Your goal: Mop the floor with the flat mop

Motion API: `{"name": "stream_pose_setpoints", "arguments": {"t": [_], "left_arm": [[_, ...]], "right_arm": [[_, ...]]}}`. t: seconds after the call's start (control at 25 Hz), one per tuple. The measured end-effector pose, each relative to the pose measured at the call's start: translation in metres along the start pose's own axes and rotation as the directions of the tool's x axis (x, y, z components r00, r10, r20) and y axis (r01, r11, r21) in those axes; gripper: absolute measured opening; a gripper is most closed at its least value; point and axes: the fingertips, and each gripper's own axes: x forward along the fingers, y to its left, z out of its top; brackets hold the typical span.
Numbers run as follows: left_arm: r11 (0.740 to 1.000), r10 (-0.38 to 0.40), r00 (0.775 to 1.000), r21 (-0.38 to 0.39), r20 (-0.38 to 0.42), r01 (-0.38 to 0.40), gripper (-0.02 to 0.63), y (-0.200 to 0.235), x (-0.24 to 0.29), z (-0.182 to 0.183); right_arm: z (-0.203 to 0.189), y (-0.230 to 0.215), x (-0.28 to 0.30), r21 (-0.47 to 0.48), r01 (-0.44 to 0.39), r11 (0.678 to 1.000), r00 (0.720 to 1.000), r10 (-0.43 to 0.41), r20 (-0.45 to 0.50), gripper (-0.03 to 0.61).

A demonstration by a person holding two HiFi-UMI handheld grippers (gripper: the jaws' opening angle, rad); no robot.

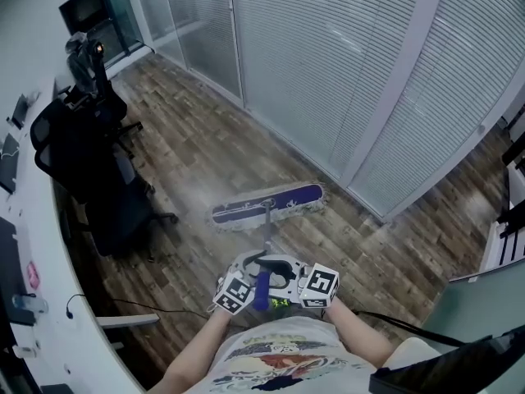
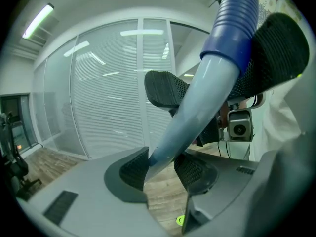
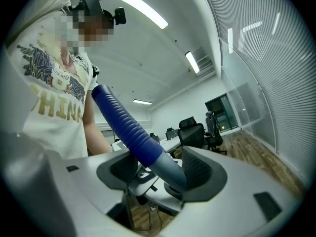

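Note:
The flat mop's purple head (image 1: 267, 203) with its white fringe lies flat on the wooden floor in front of me. Its pole (image 1: 267, 230) rises back to my hands and ends in a blue ribbed grip (image 1: 261, 292). Both grippers clamp the handle from opposite sides. My left gripper (image 1: 250, 271) (image 2: 160, 167) is shut on the grey pole (image 2: 197, 117) just below the blue grip (image 2: 237, 19). My right gripper (image 1: 287, 273) (image 3: 158, 174) is shut where the blue grip (image 3: 126, 125) meets the grey pole (image 3: 170, 172). The right gripper's dark pads (image 2: 165, 88) show in the left gripper view.
Black office chairs (image 1: 90, 162) stand at the left beside a curved white desk (image 1: 25, 245). A glass wall with closed blinds (image 1: 344, 72) runs behind the mop head. A thin cable (image 1: 123, 306) lies on the floor by the desk. Another desk edge (image 1: 484, 302) is at the lower right.

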Motion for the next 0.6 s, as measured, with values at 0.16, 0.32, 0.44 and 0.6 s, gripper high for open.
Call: {"name": "stream_pose_setpoints", "arguments": {"t": [0.16, 0.32, 0.44, 0.6], "left_arm": [[1.0, -0.012, 1.0, 0.005, 0.006, 0.012, 0.14, -0.041, -0.047, -0.019], [1.0, -0.03, 1.0, -0.001, 0.006, 0.03, 0.14, -0.091, -0.096, -0.047], [1.0, -0.024, 1.0, -0.003, 0.008, 0.024, 0.14, -0.133, -0.132, -0.064], [1.0, -0.014, 0.999, -0.004, 0.028, 0.014, 0.14, -0.183, -0.169, -0.08]], "right_arm": [[-0.019, 0.061, 0.015, -0.007, 0.008, 1.0, 1.0, -0.008, -0.006, 0.262], [-0.04, 0.129, 0.028, 0.0, 0.026, 1.0, 1.0, -0.026, -0.011, 0.262], [-0.06, 0.183, 0.03, -0.001, 0.03, 1.0, 0.999, -0.03, -0.013, 0.262], [-0.083, 0.246, 0.03, -0.015, 0.035, 0.999, 0.999, -0.035, -0.03, 0.262]]}}
